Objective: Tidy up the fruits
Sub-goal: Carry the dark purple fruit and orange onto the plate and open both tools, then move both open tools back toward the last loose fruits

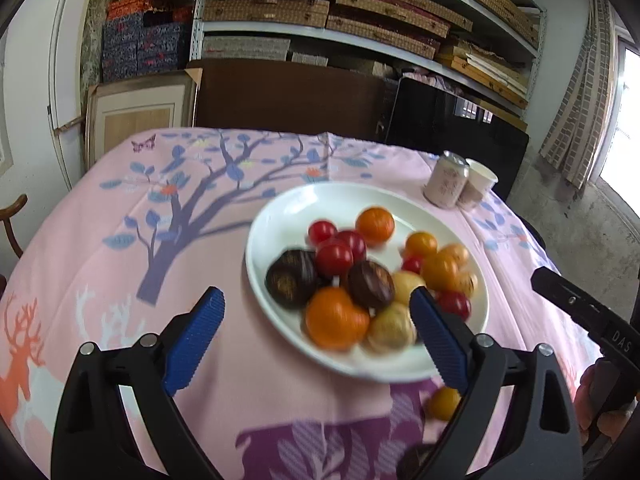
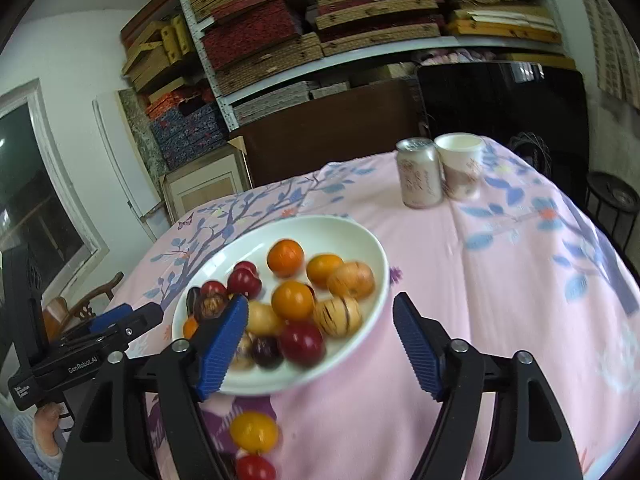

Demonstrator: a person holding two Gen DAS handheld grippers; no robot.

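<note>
I have both tongs over the table, each pointing down at the white plate (image 1: 280, 208) of fruit. My left gripper (image 1: 316, 344) is spread wide with nothing between its blue pads; its right pad overlaps the near rim of the plate in the left wrist view, but I cannot tell whether it touches. My right gripper (image 2: 320, 344) is also released and empty, its left pad in front of the plate's near edge and its right pad over bare tablecloth (image 2: 500, 280).

The plate sits on the pink tablecloth with the tree print and holds a mixed pile: orange fruits (image 1: 336, 318), small red ones (image 1: 334, 258), dark brown ones (image 1: 290, 278) and pale striped ones (image 2: 338, 316). Two pieces lie off the plate on the cloth just in front of it: a yellow-orange fruit (image 2: 254, 432) and, touching it on the near side, a red fruit (image 2: 254, 468).

At the far side of the table a pink can (image 2: 420, 174) stands upright just beside a paper cup (image 2: 460, 164). Shelves (image 1: 360, 36) stacked with flat boxes fill the wall behind.
</note>
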